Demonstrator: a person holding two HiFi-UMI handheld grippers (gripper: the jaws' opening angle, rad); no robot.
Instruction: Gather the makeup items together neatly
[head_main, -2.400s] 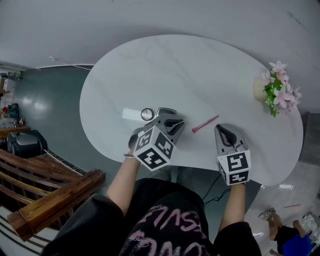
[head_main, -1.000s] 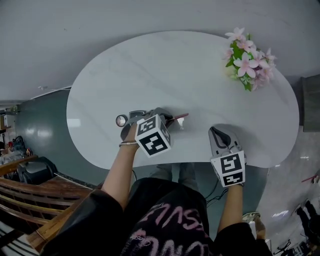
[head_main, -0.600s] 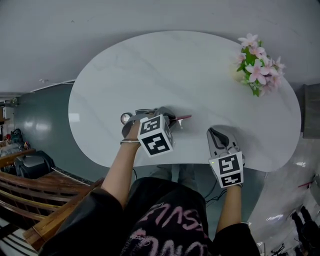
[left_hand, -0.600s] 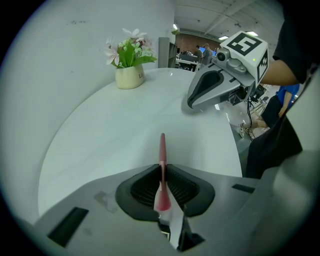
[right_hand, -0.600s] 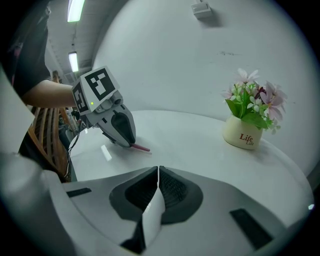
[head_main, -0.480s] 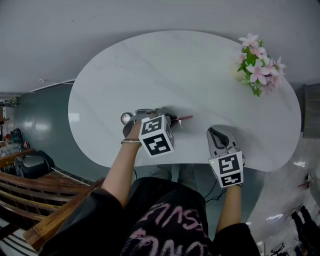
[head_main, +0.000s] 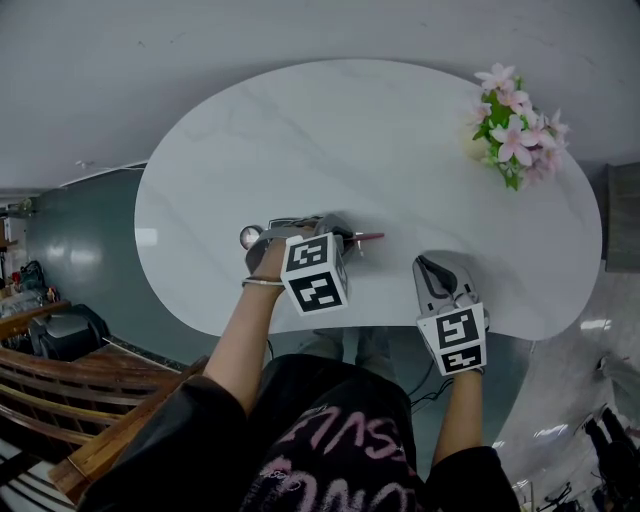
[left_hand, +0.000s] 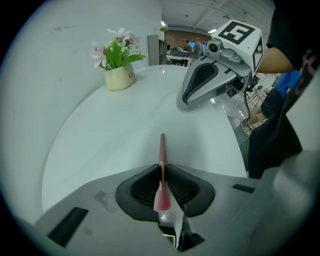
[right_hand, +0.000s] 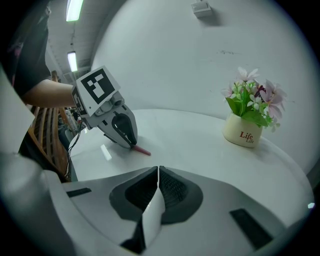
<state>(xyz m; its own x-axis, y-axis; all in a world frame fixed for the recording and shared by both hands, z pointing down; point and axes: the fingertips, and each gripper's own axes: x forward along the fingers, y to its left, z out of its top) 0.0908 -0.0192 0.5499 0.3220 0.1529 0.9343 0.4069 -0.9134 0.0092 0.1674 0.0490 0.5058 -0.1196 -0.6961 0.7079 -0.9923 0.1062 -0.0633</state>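
Observation:
My left gripper (head_main: 343, 240) is shut on a thin pink makeup stick (head_main: 366, 238) low over the white oval table (head_main: 380, 140). In the left gripper view the stick (left_hand: 162, 150) runs straight out between the closed pads, its tip over the tabletop. A small round compact (head_main: 250, 237) and a dark flat case (head_main: 284, 222) lie just left of that gripper, the case partly hidden by it. My right gripper (head_main: 424, 262) rests near the table's front edge, shut and empty (right_hand: 158, 170). From its view I see the left gripper (right_hand: 119, 126) with the stick's pink end (right_hand: 142, 150) poking out.
A cream pot of pink flowers (head_main: 515, 115) stands at the table's far right; it shows too in both gripper views (left_hand: 119, 75) (right_hand: 243, 130). The table's front edge (head_main: 380, 325) runs just under both grippers. A wooden bench (head_main: 70, 400) stands lower left on the floor.
Earlier the pink stick lay loose on the table between the grippers; now the left gripper holds it. Over the last second the left gripper has only rolled a little. The right gripper stays put.

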